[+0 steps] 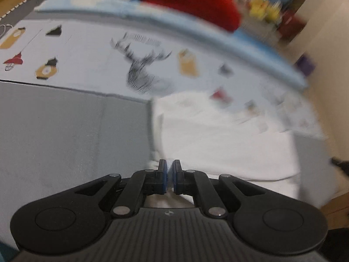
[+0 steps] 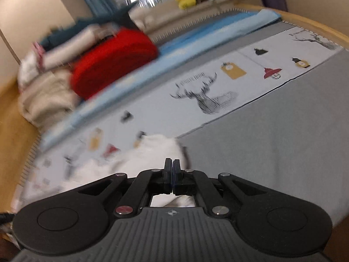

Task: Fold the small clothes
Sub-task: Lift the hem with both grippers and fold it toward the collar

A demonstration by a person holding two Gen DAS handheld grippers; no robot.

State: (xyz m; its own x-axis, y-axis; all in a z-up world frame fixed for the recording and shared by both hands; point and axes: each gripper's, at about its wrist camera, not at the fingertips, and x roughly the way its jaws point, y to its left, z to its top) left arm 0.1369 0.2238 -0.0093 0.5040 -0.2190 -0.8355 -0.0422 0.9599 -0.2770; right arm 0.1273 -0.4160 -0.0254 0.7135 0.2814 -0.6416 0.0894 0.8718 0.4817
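Note:
A small white garment (image 1: 220,135) lies on the grey and printed mat, spread ahead and to the right in the left wrist view. My left gripper (image 1: 170,170) is shut, with white cloth between its blue pads at the garment's near left edge. In the right wrist view the same white garment (image 2: 152,150) lies just ahead and to the left. My right gripper (image 2: 172,170) is shut at the garment's near right corner, with white cloth showing under its jaws. Both views are blurred by motion.
A printed mat with a deer drawing (image 1: 141,72) and a grey mat (image 1: 65,131) cover the surface. A folded red cloth (image 2: 113,59) and a pile of beige and white clothes (image 2: 43,96) sit at the far edge on a light blue sheet (image 1: 196,26).

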